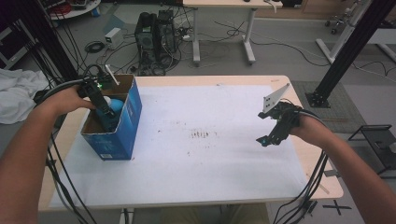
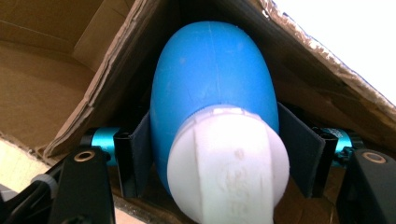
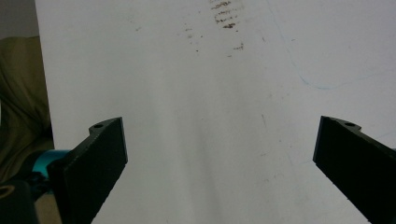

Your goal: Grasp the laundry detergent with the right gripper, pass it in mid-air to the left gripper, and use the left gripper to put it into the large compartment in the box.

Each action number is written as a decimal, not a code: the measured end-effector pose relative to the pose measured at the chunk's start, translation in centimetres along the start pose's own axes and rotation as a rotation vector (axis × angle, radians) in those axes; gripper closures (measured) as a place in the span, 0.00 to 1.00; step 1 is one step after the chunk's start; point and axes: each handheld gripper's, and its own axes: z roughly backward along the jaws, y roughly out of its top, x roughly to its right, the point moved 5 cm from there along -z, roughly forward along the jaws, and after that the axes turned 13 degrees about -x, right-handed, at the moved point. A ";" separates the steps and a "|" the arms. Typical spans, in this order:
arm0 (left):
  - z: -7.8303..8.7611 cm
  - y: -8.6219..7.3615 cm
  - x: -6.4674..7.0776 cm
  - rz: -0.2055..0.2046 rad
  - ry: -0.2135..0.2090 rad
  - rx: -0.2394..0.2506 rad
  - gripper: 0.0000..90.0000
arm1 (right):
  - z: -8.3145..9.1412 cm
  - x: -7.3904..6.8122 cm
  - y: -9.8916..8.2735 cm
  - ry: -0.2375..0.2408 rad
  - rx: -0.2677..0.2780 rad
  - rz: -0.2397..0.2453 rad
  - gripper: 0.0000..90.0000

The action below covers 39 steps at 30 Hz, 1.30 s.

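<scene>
My left gripper (image 1: 106, 111) reaches down into an open blue cardboard box (image 1: 125, 126) at the table's left. In the left gripper view its two black pads (image 2: 140, 154) lie flush against both sides of a blue rounded bottle (image 2: 212, 74) with a white cap (image 2: 229, 163), which points toward the camera. The box's brown inner flaps (image 2: 56, 93) surround it. In the high view the bottle (image 1: 116, 104) shows as a light blue patch inside the box. My right gripper (image 1: 264, 139) hovers over the right part of the white sheet (image 1: 201, 154), and its jaws stand wide apart with nothing between them (image 3: 219, 154).
A white stick (image 1: 112, 74) leans out of the box's far corner. Brown smudges (image 1: 201, 134) mark the middle of the sheet. Black cables hang off both table sides. White cloth (image 1: 16, 95) lies to the left; computer towers (image 1: 156, 35) and another table stand behind.
</scene>
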 end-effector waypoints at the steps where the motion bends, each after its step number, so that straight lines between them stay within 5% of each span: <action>1: 0.1 0.0 -0.1 -0.013 0.002 -0.010 0.35 | 0.0 -0.1 0.0 0.000 0.000 -0.002 0.02; 13: 1.0 -0.6 0.0 -0.013 0.035 0.016 0.33 | 0.3 -0.2 -0.1 -0.008 0.007 0.000 0.02; 15: 1.2 -0.7 0.2 0.027 0.035 0.057 0.33 | 0.4 -0.3 -0.1 -0.007 0.009 0.005 0.02; 17: 1.6 -1.0 0.1 0.007 0.042 0.038 0.33 | 0.4 -0.3 -0.1 -0.006 0.010 0.000 0.02; 24: 2.8 -1.5 0.6 0.071 0.050 0.086 0.33 | 0.6 -0.4 -0.1 -0.008 0.022 0.005 0.02; 27: 3.5 -1.8 0.6 0.060 0.062 0.073 0.33 | 0.8 -0.4 -0.1 -0.012 0.027 0.013 0.02; 29: 4.0 -1.7 1.0 0.086 0.053 0.108 0.33 | 0.9 -0.5 -0.2 -0.012 0.032 0.011 0.02; 30: 4.0 -1.5 1.5 0.137 0.041 0.161 0.33 | 0.9 -0.5 -0.2 -0.014 0.037 0.009 0.02; 36: 6.0 -1.9 2.3 0.094 0.058 0.162 0.33 | 1.1 -0.6 -0.3 -0.015 0.040 0.010 0.02; 38: 6.4 -1.8 2.9 0.117 0.055 0.192 0.33 | 1.1 -0.6 -0.3 -0.015 0.045 0.008 0.02; 39: 6.8 -1.9 2.9 0.088 0.060 0.164 0.33 | 1.2 -0.6 -0.3 -0.015 0.042 0.009 0.02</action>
